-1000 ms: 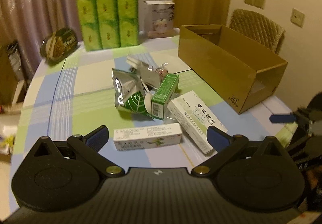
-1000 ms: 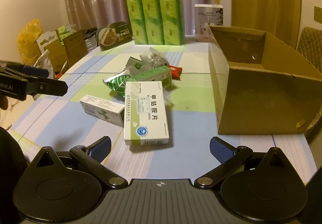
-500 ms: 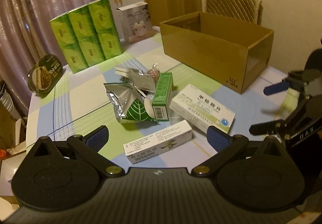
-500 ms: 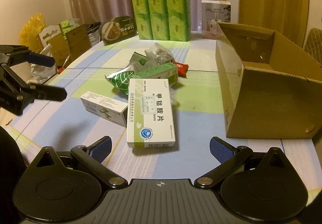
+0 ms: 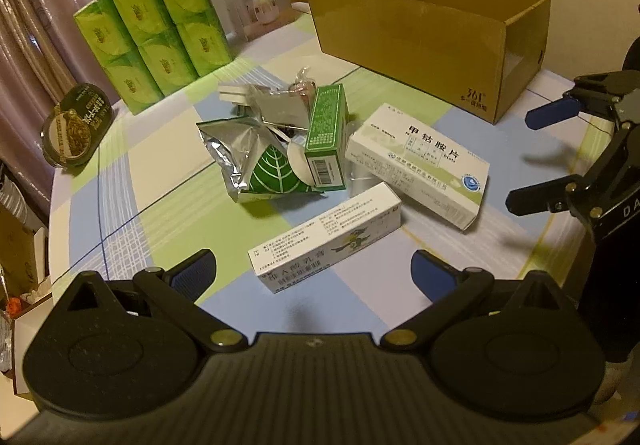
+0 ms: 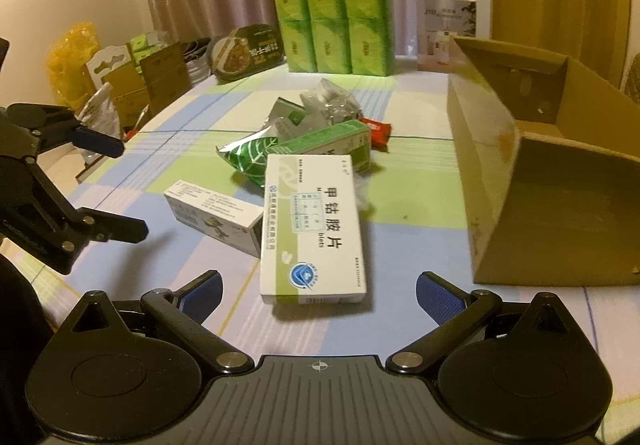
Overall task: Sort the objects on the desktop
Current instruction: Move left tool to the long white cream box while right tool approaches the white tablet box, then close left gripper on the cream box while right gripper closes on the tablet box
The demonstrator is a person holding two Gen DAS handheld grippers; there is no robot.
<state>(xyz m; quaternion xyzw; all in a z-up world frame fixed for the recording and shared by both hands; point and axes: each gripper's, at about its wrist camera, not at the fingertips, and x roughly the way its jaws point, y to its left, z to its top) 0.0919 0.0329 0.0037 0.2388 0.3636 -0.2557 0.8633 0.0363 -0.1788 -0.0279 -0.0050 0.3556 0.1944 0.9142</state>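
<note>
Red packet (image 6: 375,132) right view only | tin (image 5: 76,125) both views

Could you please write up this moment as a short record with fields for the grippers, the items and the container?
left gripper: open, holds nothing, over the narrow white carton
right gripper: open, holds nothing, facing the wide white-and-green medicine box
pile: green carton leaning on a silver foil pouch with a leaf print
container: open brown cardboard box, inside partly hidden, nothing seen in it
surface: checked tablecloth
</note>
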